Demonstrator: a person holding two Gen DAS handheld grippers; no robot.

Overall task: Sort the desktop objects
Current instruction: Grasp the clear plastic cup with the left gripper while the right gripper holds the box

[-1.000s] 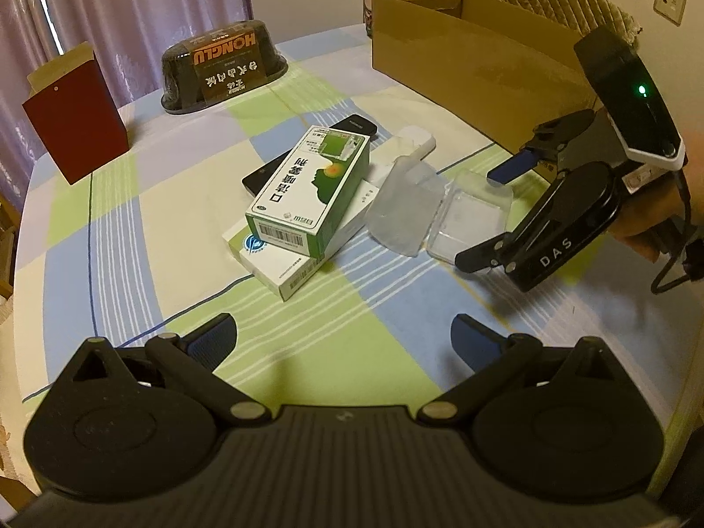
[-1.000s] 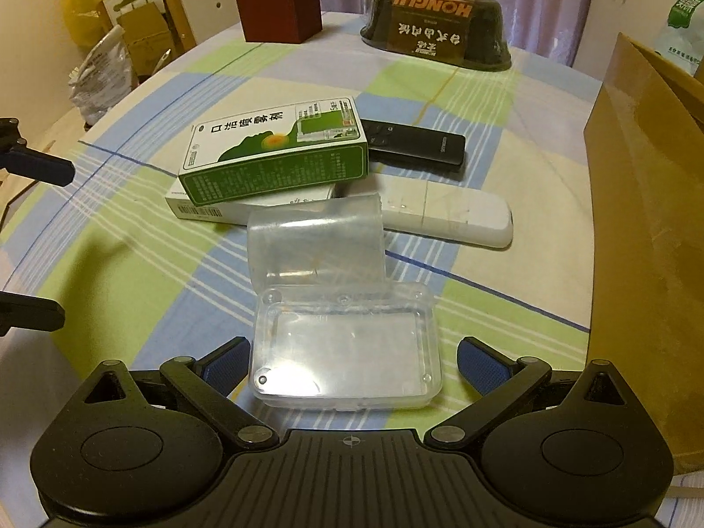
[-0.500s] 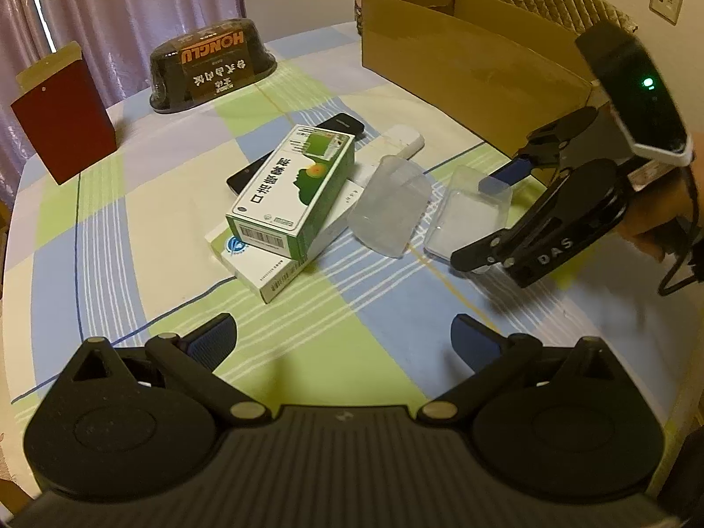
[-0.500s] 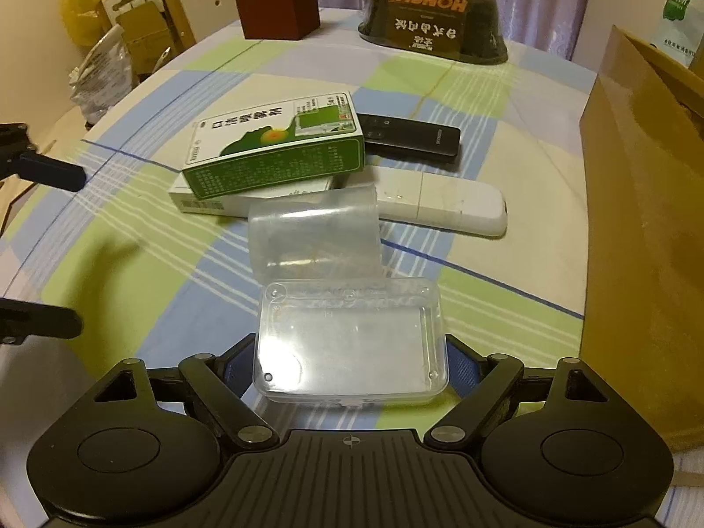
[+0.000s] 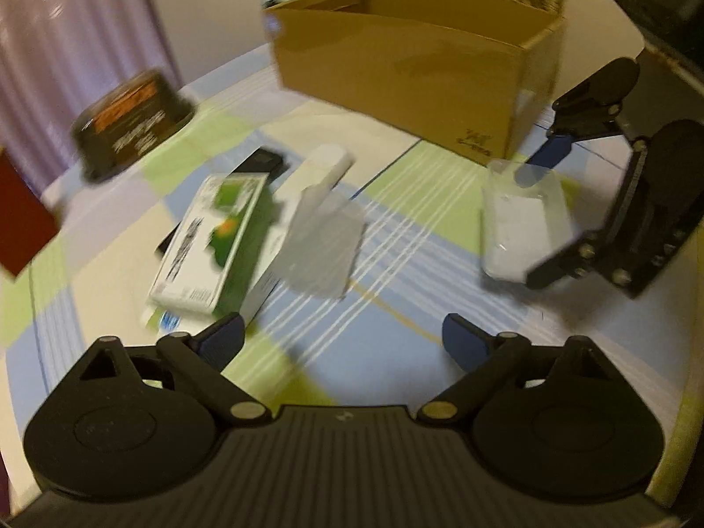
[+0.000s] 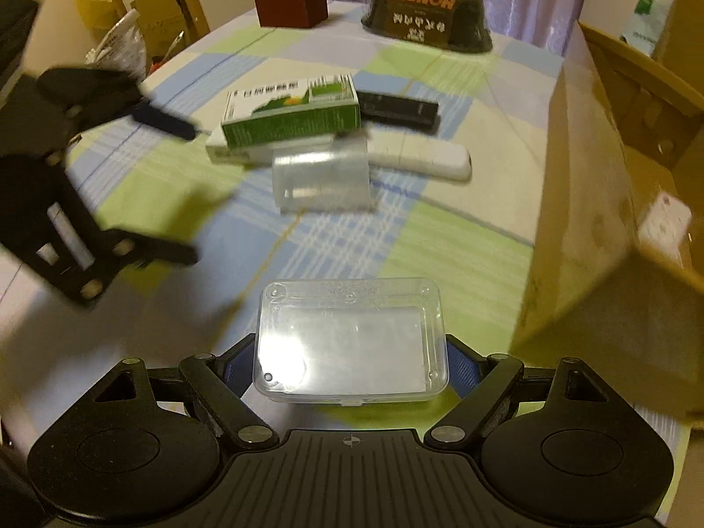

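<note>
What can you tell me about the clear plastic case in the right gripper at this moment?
The clear plastic case is a flat, rectangular, transparent box with rounded corners, a raised rim and small round studs at the corners. It looks empty and closed. The right gripper clamps it by its two short ends, blue pads against its sides, holding it roughly level above the checked tablecloth. The left wrist view shows it lifted, near the cardboard box.

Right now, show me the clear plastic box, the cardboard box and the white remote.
clear plastic box (image 6: 352, 343), right wrist view, middle of its lid
cardboard box (image 5: 396, 75), left wrist view, long side wall
white remote (image 6: 422, 158), right wrist view, middle of its body
</note>
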